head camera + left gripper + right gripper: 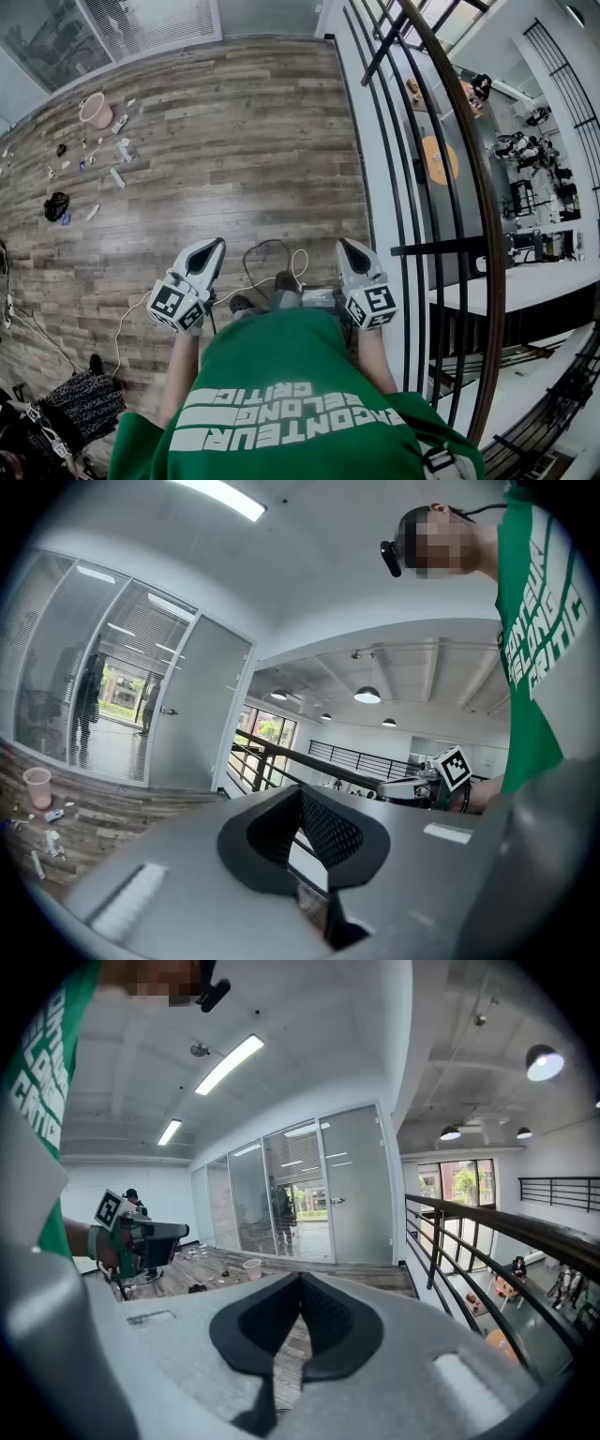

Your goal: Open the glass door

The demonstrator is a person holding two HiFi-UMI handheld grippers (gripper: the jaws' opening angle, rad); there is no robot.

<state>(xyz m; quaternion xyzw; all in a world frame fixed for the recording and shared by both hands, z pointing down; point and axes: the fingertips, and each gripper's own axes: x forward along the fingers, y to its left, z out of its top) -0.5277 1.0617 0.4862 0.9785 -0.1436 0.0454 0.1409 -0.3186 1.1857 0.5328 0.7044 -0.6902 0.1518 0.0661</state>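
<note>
Green shirt with white block lettering [281,375]: worn by the person; fills the lower middle of the head view, nearest the camera.
Left hand-held gripper [217,246]: grey body with black jaw pads and a marker cube at the rear. Held out in front of the shirt, roughly level. Jaws clenched, pad tips meeting, nothing between them.
Right hand-held gripper [344,246]: same build, alongside the left one but well apart from it, tipped slightly downward. Jaws clenched tip to tip, empty.
Frosted glass door with a small metal handle [354,1185]: stands at the far end of the floor, in line with a row of clear glass panels and next to the white wall by the railing. Well apart from both hand-held grippers; neither touches it.
Brown wood-plank floor [234,141]: runs from the person's position to the glass panels.
Black metal railing [422,187]: borders the floor on the person's right, with a lower level beyond it.
Pink round container [96,110]: on the floor near the glass panels, to the left of the glass door.
Small scattered items [103,159]: loose on the floor near the container; too small to identify.
White cable [281,258]: looped on the floor just ahead of the hand-held grippers.
</note>
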